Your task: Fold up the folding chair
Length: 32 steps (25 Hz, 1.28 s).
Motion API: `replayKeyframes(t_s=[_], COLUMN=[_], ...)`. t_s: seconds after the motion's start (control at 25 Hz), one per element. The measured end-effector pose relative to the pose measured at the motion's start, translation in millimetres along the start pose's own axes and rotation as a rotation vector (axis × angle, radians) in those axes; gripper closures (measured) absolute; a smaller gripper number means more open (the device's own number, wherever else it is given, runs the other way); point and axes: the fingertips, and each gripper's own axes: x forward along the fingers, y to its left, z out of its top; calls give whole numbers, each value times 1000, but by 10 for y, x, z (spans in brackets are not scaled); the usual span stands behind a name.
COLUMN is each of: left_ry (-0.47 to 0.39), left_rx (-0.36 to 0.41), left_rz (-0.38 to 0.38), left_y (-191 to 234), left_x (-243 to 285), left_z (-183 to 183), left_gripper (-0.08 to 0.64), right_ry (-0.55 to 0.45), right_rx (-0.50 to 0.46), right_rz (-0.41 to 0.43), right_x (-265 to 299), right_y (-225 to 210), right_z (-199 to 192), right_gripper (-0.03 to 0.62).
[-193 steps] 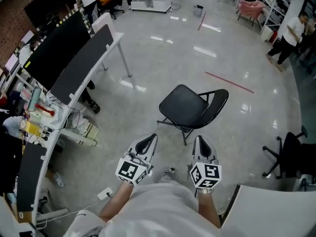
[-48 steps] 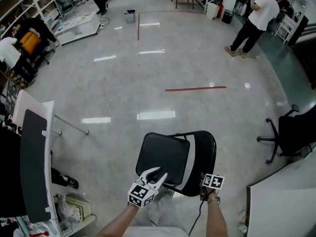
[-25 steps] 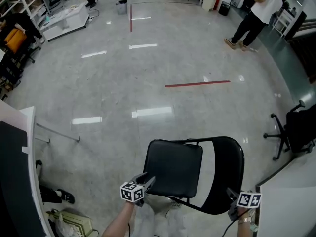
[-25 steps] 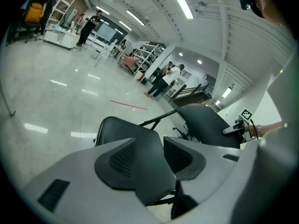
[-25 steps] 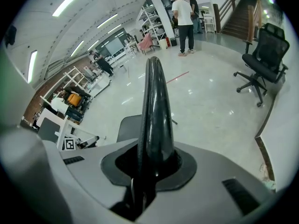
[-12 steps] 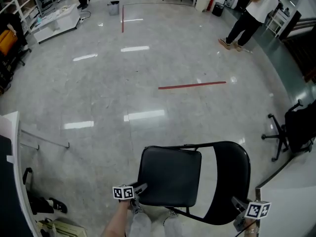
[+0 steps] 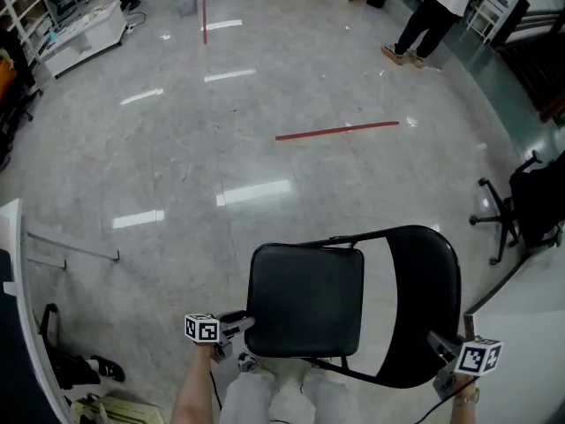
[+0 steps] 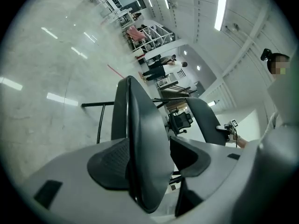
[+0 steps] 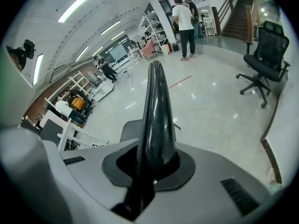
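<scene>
The black folding chair stands unfolded just below me, seat (image 7: 305, 299) level and backrest (image 7: 425, 303) to its right. My left gripper (image 7: 235, 324) is at the seat's near left edge. In the left gripper view the seat's edge (image 8: 140, 139) runs between the two pads. It lies against one pad, and a dark gap shows at the other. These jaws have just been opening. My right gripper (image 7: 443, 353) has been closing and is shut on the backrest's top rim. That rim (image 9: 156, 111) stands up between the pads in the right gripper view.
A black office chair (image 7: 530, 206) stands at the right, with a white desk (image 7: 530, 325) below it. Another desk edge (image 7: 13, 272) and a pair of shoes (image 7: 79, 369) are at the left. A red tape strip (image 7: 335, 131) crosses the floor. A person (image 7: 433, 3) stands far off.
The left gripper has dropped from above the seat's front to its near left edge. The right gripper has stayed on the backrest's rim. The chair has not moved.
</scene>
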Motion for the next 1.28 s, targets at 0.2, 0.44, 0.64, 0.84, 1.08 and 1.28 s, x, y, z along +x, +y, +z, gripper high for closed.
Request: replayKeyframes(t_s=[0.2, 0.44, 0.64, 0.84, 1.08, 1.28], left_ry=[-2, -3, 100, 71, 74, 88], left_rx=[-16, -67, -118, -172, -205, -204], left_rz=[-5, -23, -120, -196, -144, -98], left_y=[224, 453, 400, 262, 175, -160], left_x=[15, 90, 290, 560, 549, 589], left_z=[28, -102, -461, -508, -555, -556], left_gripper=[248, 232, 232, 240, 259, 259], right_ry=[6, 5, 6, 6, 28, 42], right_rx=[8, 3, 2, 3, -2, 18], right_rz=[2, 8, 10, 14, 10, 28], right_x=[-21, 8, 5, 16, 8, -162], right_y=[8, 1, 8, -3, -66, -303], right_z=[-53, -32, -28, -28, 6, 76], right_gripper=[535, 535, 537, 537, 539, 538])
